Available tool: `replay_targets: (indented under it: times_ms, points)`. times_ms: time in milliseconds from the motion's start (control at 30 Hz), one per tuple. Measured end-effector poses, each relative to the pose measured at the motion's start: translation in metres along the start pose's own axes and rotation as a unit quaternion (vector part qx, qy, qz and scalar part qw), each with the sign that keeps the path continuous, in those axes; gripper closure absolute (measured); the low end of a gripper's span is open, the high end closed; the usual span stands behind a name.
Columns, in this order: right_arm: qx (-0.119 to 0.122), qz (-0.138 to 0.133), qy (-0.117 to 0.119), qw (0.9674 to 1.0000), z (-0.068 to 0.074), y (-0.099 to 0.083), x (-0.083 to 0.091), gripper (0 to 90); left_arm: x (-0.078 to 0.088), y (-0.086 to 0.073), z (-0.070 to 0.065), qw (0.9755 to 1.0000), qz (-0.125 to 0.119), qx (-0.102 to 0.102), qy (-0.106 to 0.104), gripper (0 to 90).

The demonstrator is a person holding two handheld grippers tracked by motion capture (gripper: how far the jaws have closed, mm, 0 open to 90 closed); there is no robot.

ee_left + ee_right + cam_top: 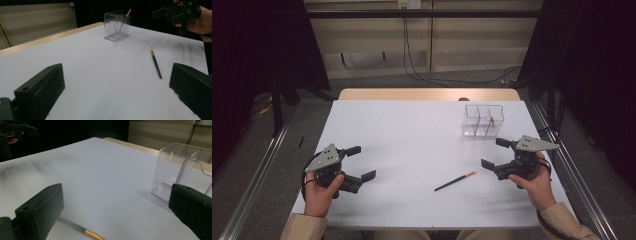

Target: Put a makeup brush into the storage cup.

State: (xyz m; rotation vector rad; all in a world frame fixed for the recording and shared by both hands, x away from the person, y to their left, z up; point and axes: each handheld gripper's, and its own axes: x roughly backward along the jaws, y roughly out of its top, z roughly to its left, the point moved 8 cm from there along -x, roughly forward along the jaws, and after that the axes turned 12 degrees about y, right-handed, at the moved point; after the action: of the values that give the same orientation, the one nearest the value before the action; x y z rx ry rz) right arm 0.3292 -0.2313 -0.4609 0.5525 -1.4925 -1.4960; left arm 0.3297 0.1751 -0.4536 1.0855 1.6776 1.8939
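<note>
A dark pencil [455, 181] with an orange end lies on the white table top [412, 135], a little right of centre near the front. It also shows as the pencil [156, 64] in the left gripper view and the pencil [83, 230] low in the right gripper view. A clear plastic box [482, 120] with dividers stands at the back right; a second pencil stands inside the box [116, 25]. My left gripper [361, 163] is open at the front left, with nothing between its jaws. My right gripper [495, 153] is open just right of the lying pencil, empty.
The table's wooden far edge [427, 94] runs behind the white top. Metal rails [577, 175] flank the table on both sides. Cables hang on the back wall [412, 50]. The clear box [180, 172] stands close ahead of the right gripper.
</note>
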Motion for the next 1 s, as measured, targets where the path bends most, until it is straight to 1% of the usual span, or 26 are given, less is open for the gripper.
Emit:
replay_targets:
  times_ms: [267,633,767,833,1000]
  points:
    - [-0.001,0.001,0.012,0.9999,0.001,0.003,-0.013,0.0,0.002,0.001,0.0,1.0,-0.003,0.002,0.001,0.1]
    - [-0.002,0.005,0.028,0.9996,0.003,0.005,-0.028,0.0,0.0,0.0,0.001,1.0,0.0,0.0,0.001,0.1]
    - [-0.001,0.008,0.031,0.9995,0.003,0.006,-0.034,0.0,0.0,0.001,0.001,1.0,-0.002,0.002,0.001,0.1]
    - [-0.001,0.008,0.033,0.9994,0.003,0.006,-0.036,0.0,0.0,0.001,0.001,1.0,-0.001,-0.002,0.002,0.1]
    - [-0.001,0.008,0.036,0.9993,0.003,0.008,-0.041,0.0,-0.003,0.0,-0.001,1.0,0.002,-0.002,-0.002,0.1]
